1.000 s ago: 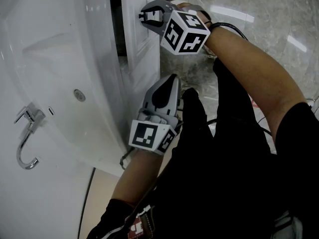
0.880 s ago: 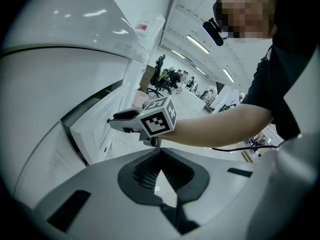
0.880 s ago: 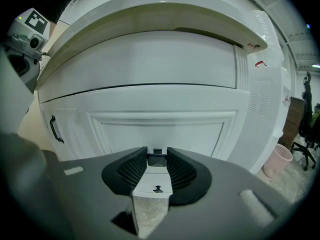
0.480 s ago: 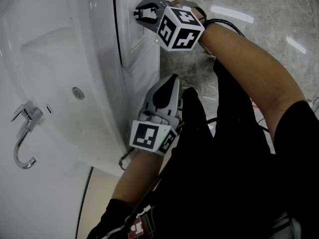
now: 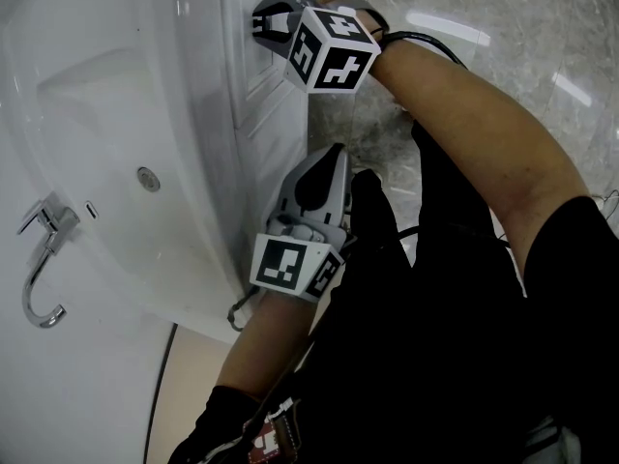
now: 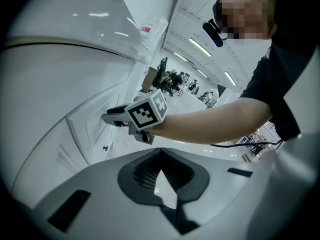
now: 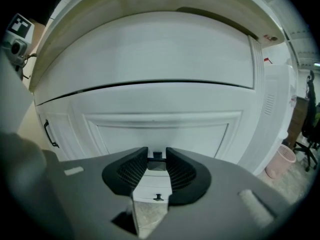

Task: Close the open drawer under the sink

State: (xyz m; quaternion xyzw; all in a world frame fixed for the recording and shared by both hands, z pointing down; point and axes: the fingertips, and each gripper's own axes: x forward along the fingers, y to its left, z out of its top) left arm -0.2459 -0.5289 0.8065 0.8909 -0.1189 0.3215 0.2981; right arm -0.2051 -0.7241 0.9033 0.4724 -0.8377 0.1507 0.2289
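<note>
As arm (image 5: 464, 114) stretches, right gripper (image 5: 263, 22) apparently pinches knob (image 7: 157, 155)

Drawer knob (image 7: 157, 155): half hidden between the fingers of the right gripper (image 7: 157, 162).
Sink (image 5: 106, 162): cut by top and left edges.
Far figures (image 6: 172, 79): too small to tell.

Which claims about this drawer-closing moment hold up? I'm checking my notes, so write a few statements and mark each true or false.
1. The right gripper is up against the white drawer front. True.
2. The left gripper has its jaws wide apart. False: its jaws are together, with nothing between them.
3. A small dark knob sits between the right gripper's jaws. True.
4. The left gripper is holding the faucet. False: it hangs beside the cabinet, well apart from the faucet.
</note>
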